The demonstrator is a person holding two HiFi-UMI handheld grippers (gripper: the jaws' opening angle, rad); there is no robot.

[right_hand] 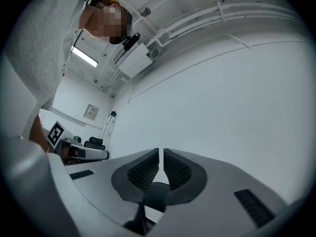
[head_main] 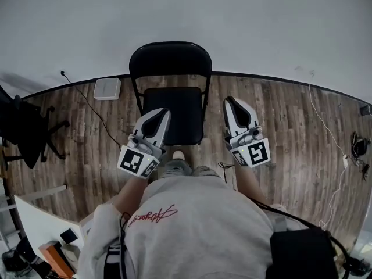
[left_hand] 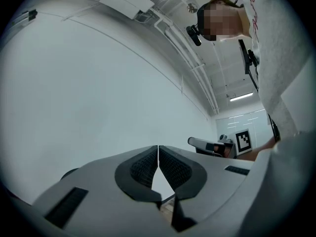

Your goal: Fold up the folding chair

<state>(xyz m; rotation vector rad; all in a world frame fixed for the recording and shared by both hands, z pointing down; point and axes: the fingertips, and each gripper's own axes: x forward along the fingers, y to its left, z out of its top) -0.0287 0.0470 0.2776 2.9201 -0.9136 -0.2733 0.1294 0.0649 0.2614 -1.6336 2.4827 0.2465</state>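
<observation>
1. The folding chair [head_main: 173, 106] stands open on the wooden floor [head_main: 290, 132], with its black backrest against the white wall [head_main: 244, 22] and its seat towards me
2. My left hand-held gripper [head_main: 163, 113] has its jaws together and holds nothing; in the left gripper view the ribbed pads [left_hand: 143, 164] meet at their tips against bare wall
3. In the head view that gripper's tip lies over the front left corner of the seat, though I cannot tell whether it touches
4. My right hand-held gripper [head_main: 231, 101] is closed and empty too; its pads [right_hand: 177, 169] stand all but together in the right gripper view
5. Its tip sits just beside the chair's right edge, apart from the seat
6. Both grippers flank the chair at about the same level, one on each side
7. Well off to the left is a black office chair [head_main: 26, 129]; a white box [head_main: 107, 88] rests on the floor at the wall, and a thin cable [head_main: 87, 103] runs past it
</observation>
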